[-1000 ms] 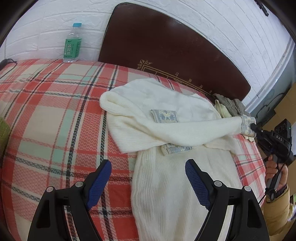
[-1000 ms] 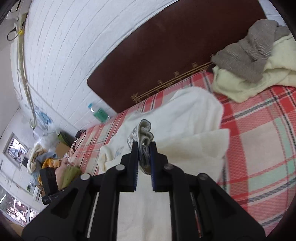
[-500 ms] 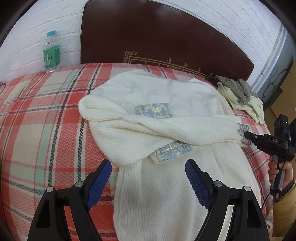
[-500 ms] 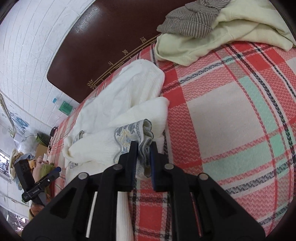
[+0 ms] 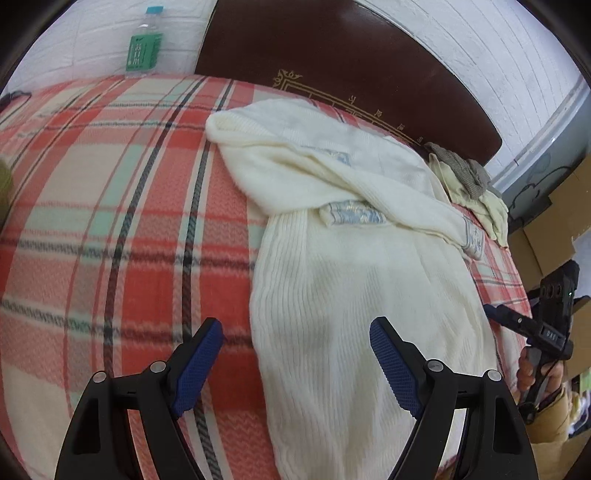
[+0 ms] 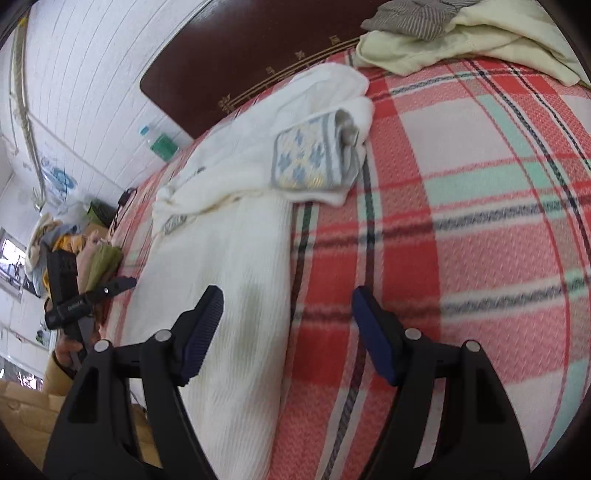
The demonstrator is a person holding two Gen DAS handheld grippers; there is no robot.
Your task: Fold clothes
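A cream knit sweater point(image 5: 354, 280) lies lengthwise on the plaid bed, both sleeves folded across its chest. One blue-patterned cuff point(image 5: 352, 215) rests on the middle, the other cuff point(image 5: 472, 238) at the sweater's right edge. My left gripper point(image 5: 295, 365) is open and empty above the sweater's lower left edge. In the right wrist view the sweater point(image 6: 229, 258) runs up the left, with the released cuff point(image 6: 310, 158) lying on it. My right gripper point(image 6: 286, 332) is open and empty over the sweater's right edge, and also shows in the left wrist view point(image 5: 517, 323).
A plaid bedspread point(image 5: 110, 206) covers the bed, with a dark headboard point(image 5: 351, 59) behind. A green-labelled water bottle point(image 5: 142, 44) stands at the back left. A heap of other clothes point(image 6: 461, 33) lies by the headboard. Cardboard boxes point(image 5: 546, 236) stand beyond the bed's right side.
My right gripper has opened and let go of the sleeve cuff, which now lies on the sweater, and has drawn back toward the hem. My left gripper stayed open and shifted slightly.
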